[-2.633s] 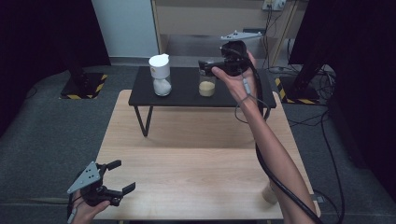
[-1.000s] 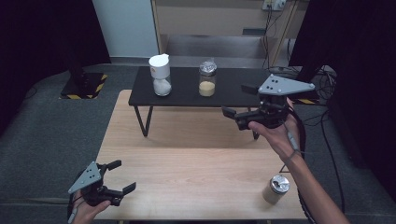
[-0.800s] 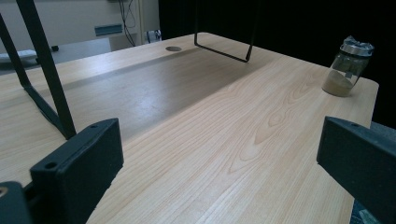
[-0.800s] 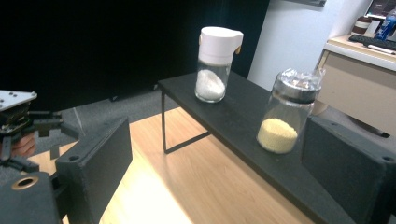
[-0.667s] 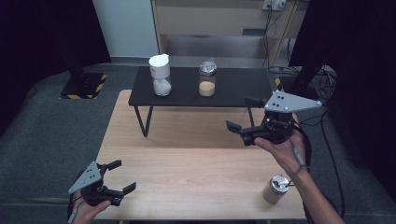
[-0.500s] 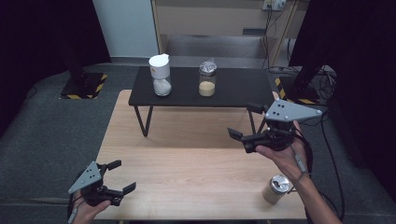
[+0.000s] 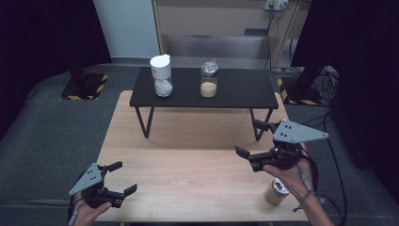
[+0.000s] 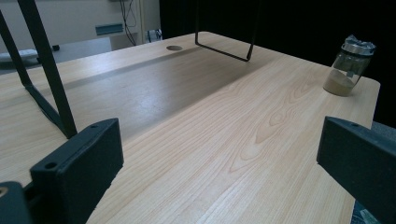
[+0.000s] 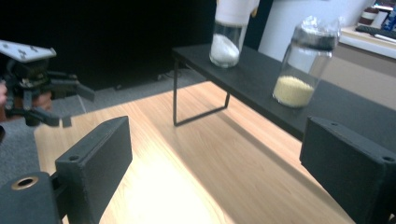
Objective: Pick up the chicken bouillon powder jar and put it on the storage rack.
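1. The right gripper [image 7: 249, 141] is held over the right half of the pale wooden table [image 7: 188, 160], nearer its front edge than its back edge. Its jaws stand apart with nothing between them and point toward the table's left side. A grey three-cornered plate sits on top of it.
2. The small clear glass jar with a metal lid and a tan powder layer at its bottom [image 7: 276, 191] stands upright at the table's front right corner, just beside the person's right wrist. It is close to the right gripper, and the jaws do not touch it. In the left gripper view the same jar [image 8: 348, 66] shows at the far corner of the tabletop.
3. The left gripper [image 7: 121, 178] is held at the table's front left corner, low over the wood. Its jaws are spread wide and empty and point across the table to the right.
4. A low black shelf on thin black metal legs [image 7: 235, 92] spans the table's back edge.
5. On the shelf, toward its left end, stands a clear jar with a white cap and white powder inside [image 7: 162, 76].
6. To the right of that jar, well apart, near the shelf's middle, stands a clear jar with yellowish grains and a crinkled clear cover [image 7: 208, 80]. In the right gripper view both jars stand upright.
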Demonstrator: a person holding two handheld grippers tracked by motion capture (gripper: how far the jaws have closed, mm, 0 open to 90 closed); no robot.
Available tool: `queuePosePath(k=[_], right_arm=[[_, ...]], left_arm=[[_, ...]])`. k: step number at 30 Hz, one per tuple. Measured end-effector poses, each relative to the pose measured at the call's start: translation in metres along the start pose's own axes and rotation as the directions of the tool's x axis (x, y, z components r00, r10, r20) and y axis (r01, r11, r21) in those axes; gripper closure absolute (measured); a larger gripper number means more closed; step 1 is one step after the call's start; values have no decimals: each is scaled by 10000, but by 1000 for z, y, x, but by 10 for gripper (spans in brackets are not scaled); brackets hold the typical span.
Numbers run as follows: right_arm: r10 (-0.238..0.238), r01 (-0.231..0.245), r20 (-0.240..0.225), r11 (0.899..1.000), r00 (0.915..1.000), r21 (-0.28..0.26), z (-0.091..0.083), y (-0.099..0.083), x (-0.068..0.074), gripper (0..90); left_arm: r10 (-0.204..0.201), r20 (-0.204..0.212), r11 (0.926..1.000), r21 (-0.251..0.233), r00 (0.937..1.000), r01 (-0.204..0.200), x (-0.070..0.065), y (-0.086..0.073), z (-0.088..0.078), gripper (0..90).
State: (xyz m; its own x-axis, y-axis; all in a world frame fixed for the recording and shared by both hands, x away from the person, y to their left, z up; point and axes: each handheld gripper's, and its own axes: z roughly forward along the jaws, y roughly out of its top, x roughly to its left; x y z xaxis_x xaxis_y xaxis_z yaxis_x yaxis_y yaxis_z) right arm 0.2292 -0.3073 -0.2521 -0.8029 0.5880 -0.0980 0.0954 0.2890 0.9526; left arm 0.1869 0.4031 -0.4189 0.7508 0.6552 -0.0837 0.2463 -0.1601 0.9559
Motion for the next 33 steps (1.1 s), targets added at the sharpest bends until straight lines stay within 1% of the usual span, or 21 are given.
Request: queuePosePath(k=[2, 4, 7, 9, 12, 14, 17, 18, 20, 22, 24, 31, 33], right_arm=[[88, -88, 21, 10000, 10000, 33, -2, -6, 2, 96], [70, -70, 114, 9999, 9999, 83, -4, -11, 4, 94], [224, -225, 125, 9997, 9997, 52, -7, -20, 5, 94], [217, -219, 234, 9997, 9995, 84, -8, -24, 7, 93], [400, -401, 298, 9992, 9988, 37, -12, -33, 8, 93], [301, -306, 487, 9995, 9984, 78, -14, -38, 12, 93], [413, -419, 567, 9991, 9975, 102, -17, -45, 14, 92], [380, -391, 639, 9991, 9972, 156, -19, -47, 15, 92], [532, -540, 594, 9985, 9968, 111, -22, -53, 15, 92], [605, -613, 676, 9981, 9959, 105, -25, -58, 16, 92], [751, -757, 650, 9971, 9951, 63, -28, -63, 16, 92], [829, -827, 803, 9966, 9933, -63, -35, -82, 23, 92], [848, -853, 882, 9963, 9925, 25, -36, -87, 25, 92]], left_arm=[[4, -3, 10000, 5, 10000, -4, 0, 0, 0, 0], [13, -8, 10000, 11, 10000, -13, 0, 0, 0, 0], [22, -15, 10000, 25, 10000, -22, 0, 0, 0, 0], [24, -12, 10000, 28, 10000, -24, 0, 0, 0, 0], [28, -15, 10000, 31, 10000, -28, 0, 0, 0, 0], [34, -16, 10000, 38, 10000, -34, 0, 0, 0, 0], [41, -17, 10000, 39, 10000, -41, 0, 0, 0, 0], [39, -14, 10000, 39, 10000, -39, 0, 0, 0, 0], [39, -16, 10000, 42, 10000, -39, 0, 0, 0, 0], [34, -20, 10000, 51, 10000, -34, 0, 1, 0, 0], [45, -27, 10000, 50, 10000, -45, 0, 1, 0, 0], [45, -40, 10000, 49, 10000, -44, -1, 1, 0, 0], [45, -39, 10000, 46, 10000, -45, -1, 1, 0, 0]])
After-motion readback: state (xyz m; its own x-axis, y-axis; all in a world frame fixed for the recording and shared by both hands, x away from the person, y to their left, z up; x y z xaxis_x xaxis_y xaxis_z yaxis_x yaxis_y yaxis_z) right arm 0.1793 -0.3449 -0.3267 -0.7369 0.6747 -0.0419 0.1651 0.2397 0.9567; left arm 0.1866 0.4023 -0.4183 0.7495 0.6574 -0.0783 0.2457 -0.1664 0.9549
